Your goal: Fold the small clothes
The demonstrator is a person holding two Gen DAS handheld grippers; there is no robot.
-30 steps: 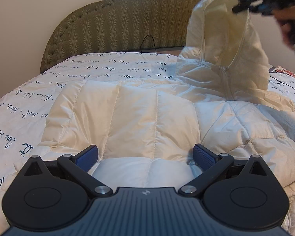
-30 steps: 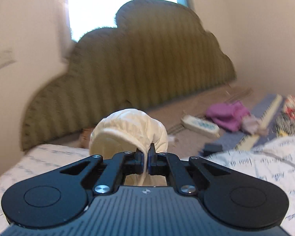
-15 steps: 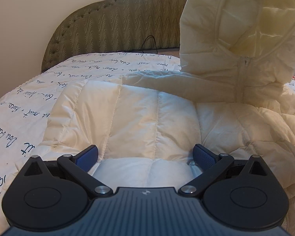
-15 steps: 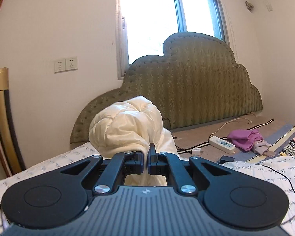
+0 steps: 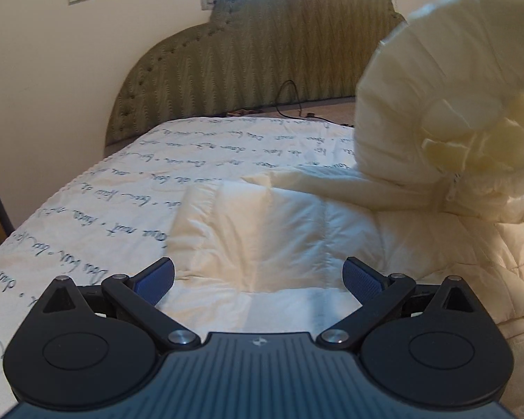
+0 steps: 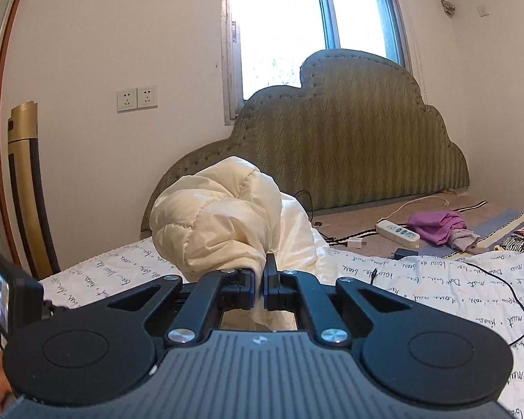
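Observation:
A cream quilted puffer jacket (image 5: 279, 230) lies on the bed. Its hood (image 5: 447, 104) is lifted high at the right of the left wrist view and curls over toward the body. My right gripper (image 6: 260, 284) is shut on the hood's edge, and the bunched hood (image 6: 220, 223) fills the space above its fingers. My left gripper (image 5: 258, 279) is open, low over the jacket's near hem, with its blue pads on either side of the fabric and nothing between them.
The bed cover (image 5: 129, 188) is white with dark handwriting print. A green padded headboard (image 6: 359, 146) stands behind. A power strip (image 6: 398, 232), a purple cloth (image 6: 436, 225) and cables lie at the far right. A small screen (image 6: 3, 295) sits at the left.
My right gripper has carried the hood forward and down over the jacket body, toward the left. My left gripper has pulled back toward the near left, staying open.

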